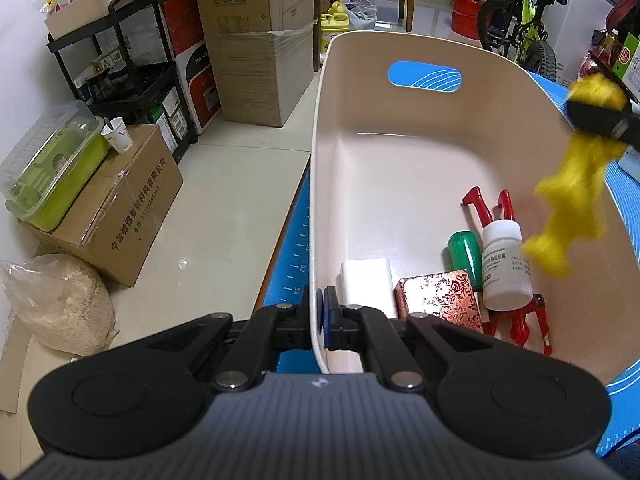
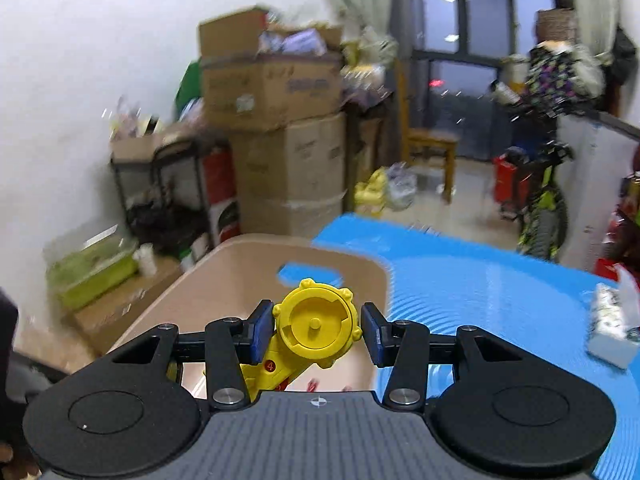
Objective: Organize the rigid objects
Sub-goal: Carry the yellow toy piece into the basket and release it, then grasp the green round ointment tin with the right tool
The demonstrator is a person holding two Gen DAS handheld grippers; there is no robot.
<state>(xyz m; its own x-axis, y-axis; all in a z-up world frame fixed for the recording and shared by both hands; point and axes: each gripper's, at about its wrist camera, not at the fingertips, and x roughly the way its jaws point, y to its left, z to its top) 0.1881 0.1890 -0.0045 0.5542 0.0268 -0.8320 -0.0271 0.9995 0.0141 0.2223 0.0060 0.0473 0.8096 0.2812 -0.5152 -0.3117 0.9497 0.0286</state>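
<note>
A beige plastic bin (image 1: 316, 200) stands on the blue mat (image 2: 460, 280). My left gripper (image 1: 320, 312) is shut on the bin's near left wall, one pad inside and one outside. Inside the bin lie red-handled pliers (image 1: 486, 208), a white bottle (image 1: 504, 268), a green cylinder (image 1: 466, 254), a red patterned box (image 1: 440, 298) and a white box (image 1: 366, 280). My right gripper (image 2: 318, 332) is shut on the round head of a yellow toy tool (image 2: 316, 324). The left wrist view shows the yellow toy tool (image 1: 568, 208) hanging above the bin's right side. The right wrist view is blurred.
A tissue pack (image 2: 612, 320) lies on the mat to the right. Left of the table are stacked cardboard boxes (image 1: 256, 60), a black rack (image 1: 120, 60), a green lidded container (image 1: 52, 168) and a sack (image 1: 56, 304). A bicycle (image 1: 520, 28) and a wooden chair (image 2: 432, 152) stand behind.
</note>
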